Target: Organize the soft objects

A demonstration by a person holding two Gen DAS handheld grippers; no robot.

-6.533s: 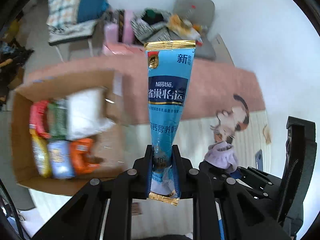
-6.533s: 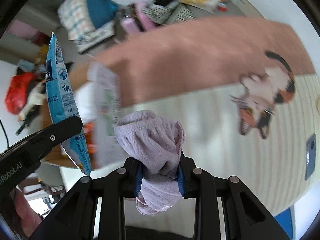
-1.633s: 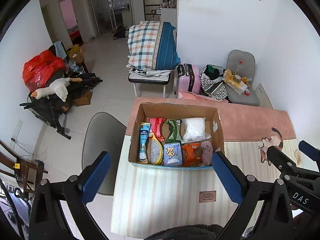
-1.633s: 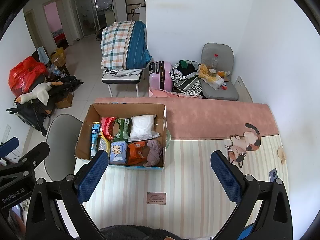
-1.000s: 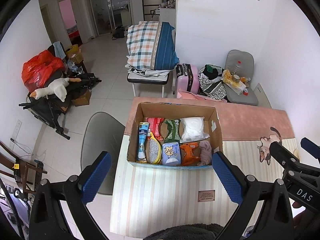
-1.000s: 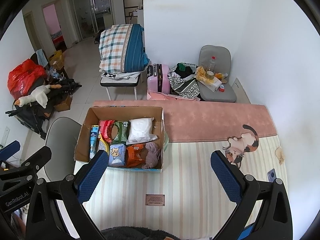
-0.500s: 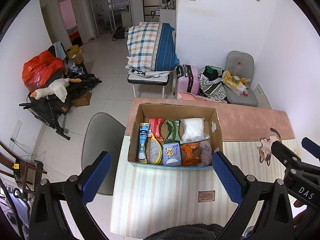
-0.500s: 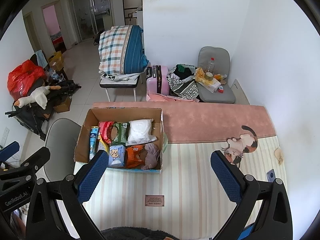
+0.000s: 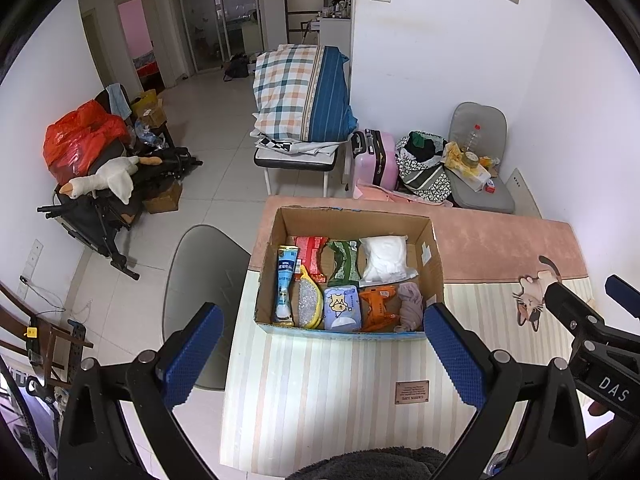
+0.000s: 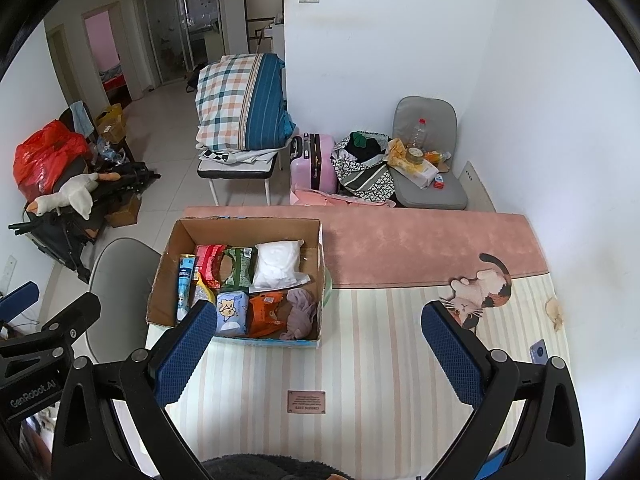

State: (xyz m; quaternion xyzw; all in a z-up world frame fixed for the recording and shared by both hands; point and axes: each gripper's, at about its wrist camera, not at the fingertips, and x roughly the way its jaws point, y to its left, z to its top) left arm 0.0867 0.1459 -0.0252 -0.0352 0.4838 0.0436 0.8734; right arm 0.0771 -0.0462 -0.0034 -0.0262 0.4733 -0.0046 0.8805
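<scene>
Hovering high with jaws spread and empty, the left gripper [image 9: 320, 354] and right gripper [image 10: 316, 350] suggest sorting is finished: soft packets and mauve cloth [image 9: 410, 306] fill the brown cardboard box [image 9: 434, 264] on the striped table [image 9: 328, 392].

Left claw [image 9: 324, 350] spread wide (nothing held) above filled cardboard box [image 9: 434, 268].

Matt cardboard box [image 9: 434, 258]; glossy plastic pouches [image 9: 286, 286]
</scene>
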